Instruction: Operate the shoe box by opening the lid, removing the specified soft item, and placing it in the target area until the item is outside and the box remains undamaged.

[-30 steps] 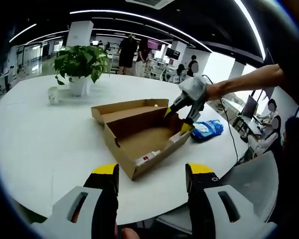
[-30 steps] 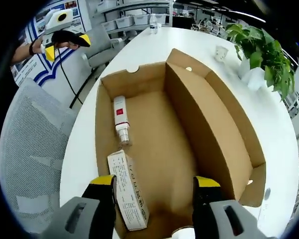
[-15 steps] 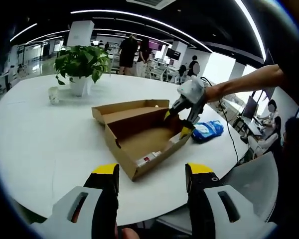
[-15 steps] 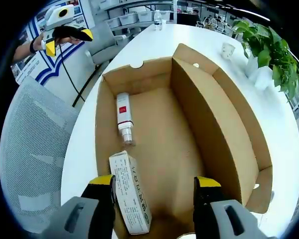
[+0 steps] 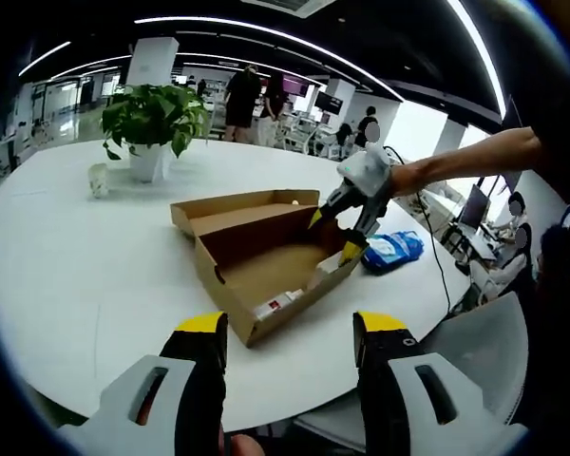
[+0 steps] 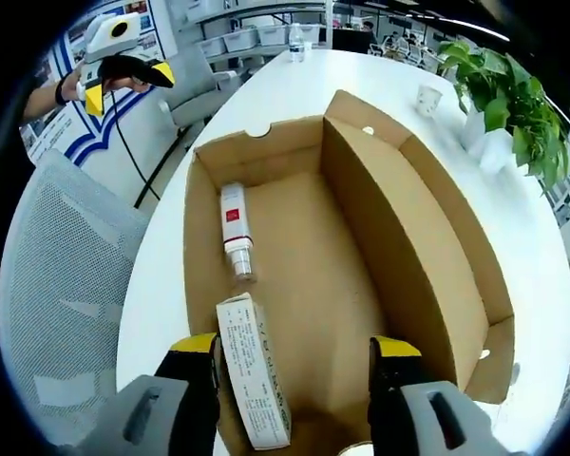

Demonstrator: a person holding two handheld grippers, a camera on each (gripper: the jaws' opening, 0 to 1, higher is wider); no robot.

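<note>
Print on the white carton is too small to read; it lies inside the open shoe box by a red-labelled bottle, right gripper above with jaws wide and empty, left gripper likewise, blue pouch on the table beyond.

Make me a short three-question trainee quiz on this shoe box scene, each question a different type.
1. True or false: the shoe box lid is open.
2. Multiple choice: the blue soft bag lies A) inside the box, B) on the table beside the box, C) in the right gripper.
3. Fill in: besides the small bottle, the box holds a white ____.

Key: 1 true; 2 B; 3 carton.
</note>
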